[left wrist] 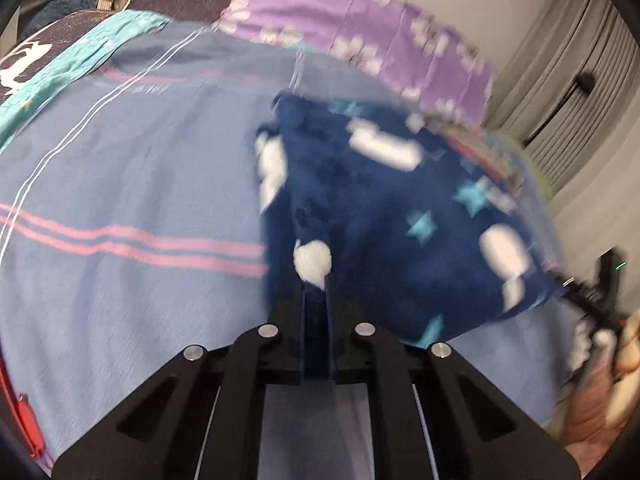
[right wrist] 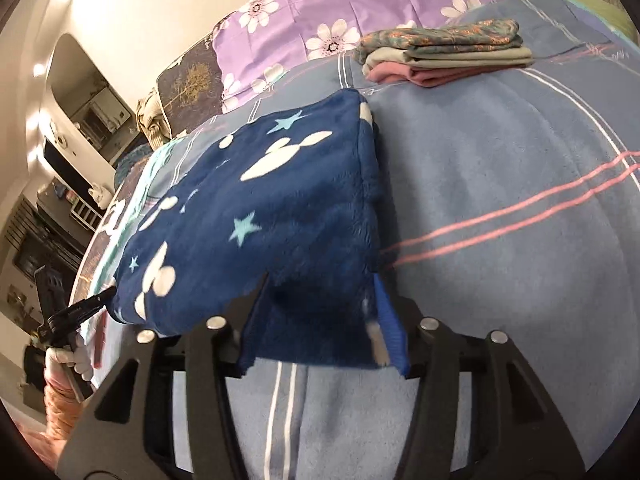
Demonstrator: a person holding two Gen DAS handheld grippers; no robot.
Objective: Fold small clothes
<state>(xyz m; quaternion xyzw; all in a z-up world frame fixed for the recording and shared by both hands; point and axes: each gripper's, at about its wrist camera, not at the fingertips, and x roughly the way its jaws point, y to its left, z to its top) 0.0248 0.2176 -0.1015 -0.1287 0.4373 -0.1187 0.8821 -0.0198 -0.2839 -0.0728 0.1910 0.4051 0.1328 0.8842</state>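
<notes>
Both wrist views look closely down at the navy garment [left wrist: 384,216].

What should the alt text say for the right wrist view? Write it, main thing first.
A navy fleece garment with white shapes and pale stars lies bunched between the right gripper's spread fingers, on a blue bedspread with pink stripes. Behind it sits a stack of folded clothes, then a purple floral sheet. The left gripper shows at the garment's far edge.

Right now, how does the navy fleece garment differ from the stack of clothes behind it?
The navy fleece garment is a single piece held between the grippers; the stack is several pieces lying folded. The garment is dark blue with white shapes and stars; the stack is teal-patterned, grey and pink. Both are over the blue bedspread.
</notes>
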